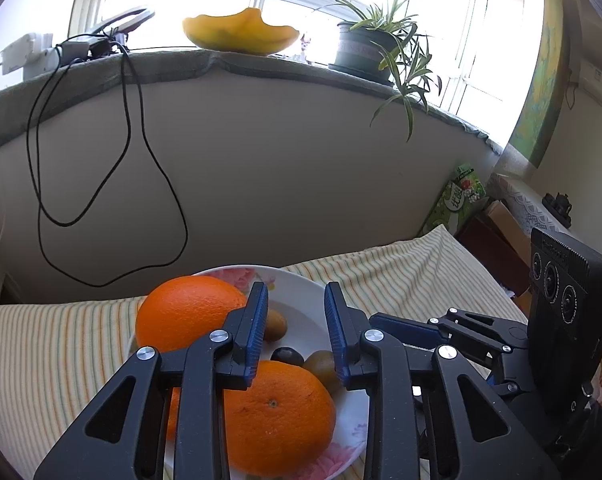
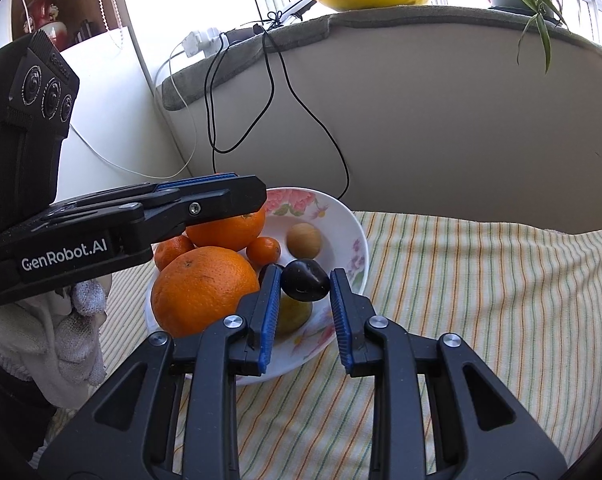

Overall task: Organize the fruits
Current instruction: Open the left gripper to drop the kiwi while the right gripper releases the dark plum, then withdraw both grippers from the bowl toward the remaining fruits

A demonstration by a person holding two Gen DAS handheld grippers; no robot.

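Note:
A white floral plate (image 2: 355,236) on the striped cloth holds two large oranges (image 2: 203,290) (image 2: 227,228), two small mandarins (image 2: 263,250), kiwis (image 2: 304,240), and a dark plum (image 2: 305,280). My right gripper (image 2: 305,304) is open just above the plate's near side, its fingers flanking the plum without closing on it. My left gripper (image 1: 297,322) is open and empty, hovering over the plate (image 1: 301,288) between the far orange (image 1: 185,312) and a kiwi (image 1: 321,366). The near orange (image 1: 279,416) lies under it. The right gripper also shows in the left wrist view (image 1: 429,330).
A striped cloth (image 2: 481,300) covers the surface. A beige wall rises behind the plate with black cables (image 1: 141,160) hanging down. On the ledge above stand a yellow bowl (image 1: 241,34) and a potted plant (image 1: 365,48). A green package (image 1: 459,196) leans at right.

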